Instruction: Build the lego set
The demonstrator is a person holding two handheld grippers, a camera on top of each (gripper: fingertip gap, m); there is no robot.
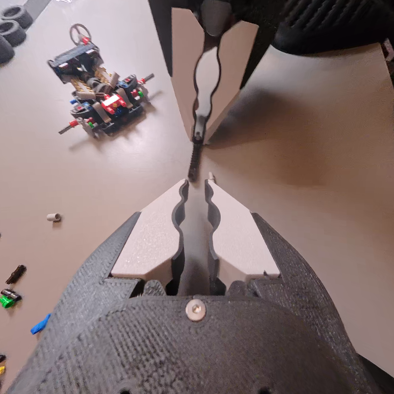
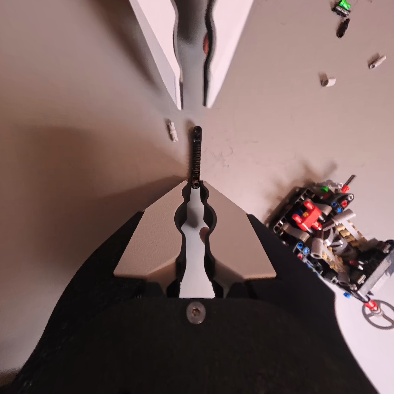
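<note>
Between the tips, right gripper (image 2: pixel 195 183) pinches a black toothed rack (image 2: pixel 196 155); left gripper (image 1: pixel 196 181) sits slightly open, empty, a grey pin (image 2: pixel 172 133) just beside, chassis (image 1: pixel 100 91) well off.

A plain hobby or lab worktable (image 1: pixel 298 149) — smooth beige top, a half-built toy car (image 1: pixel 100 93), spare tyres (image 1: pixel 12 27) far left, loose small parts (image 1: pixel 9 298) scattered about.

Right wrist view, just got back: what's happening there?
The right tool is shut on one end of a black ribbed lego rod, holding it out toward the left tool, which faces it, open and empty. A small grey pin lies beside the rod's free end. The half-built lego car sits off to the side, untouched.
</note>
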